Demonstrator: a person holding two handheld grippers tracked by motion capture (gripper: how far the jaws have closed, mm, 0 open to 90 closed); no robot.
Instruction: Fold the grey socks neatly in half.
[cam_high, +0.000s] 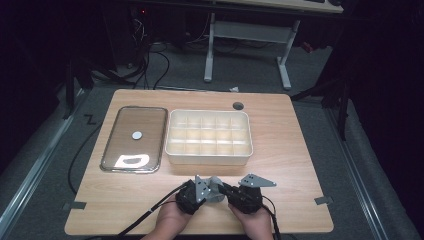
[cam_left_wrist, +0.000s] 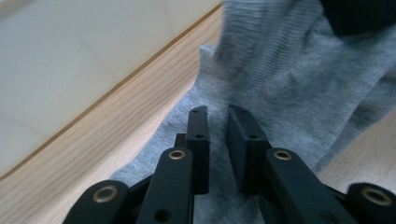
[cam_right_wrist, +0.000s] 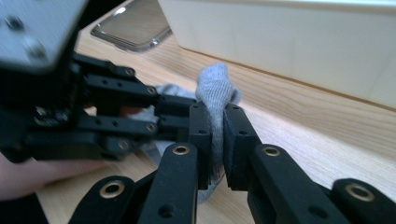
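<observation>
A grey sock (cam_high: 215, 183) lies bunched on the wooden table (cam_high: 290, 175) near its front edge, between my two grippers. My right gripper (cam_high: 226, 190) comes from the right; in the right gripper view its jaws (cam_right_wrist: 215, 109) are shut on an upright fold of the sock (cam_right_wrist: 215, 81). My left gripper (cam_high: 212, 192) comes from the left. Its jaws (cam_left_wrist: 218, 113) stand close together over the sock (cam_left_wrist: 289, 93), with fabric between them. The left gripper (cam_right_wrist: 184, 112) also appears at the left of the right gripper view, touching the sock.
A white divided box (cam_high: 209, 159) stands just beyond the grippers, its wall close in both gripper views (cam_left_wrist: 70, 56) (cam_right_wrist: 303, 46). A clear lid (cam_high: 134, 139) lies to its left. A round hole (cam_high: 238, 105) sits near the table's far edge.
</observation>
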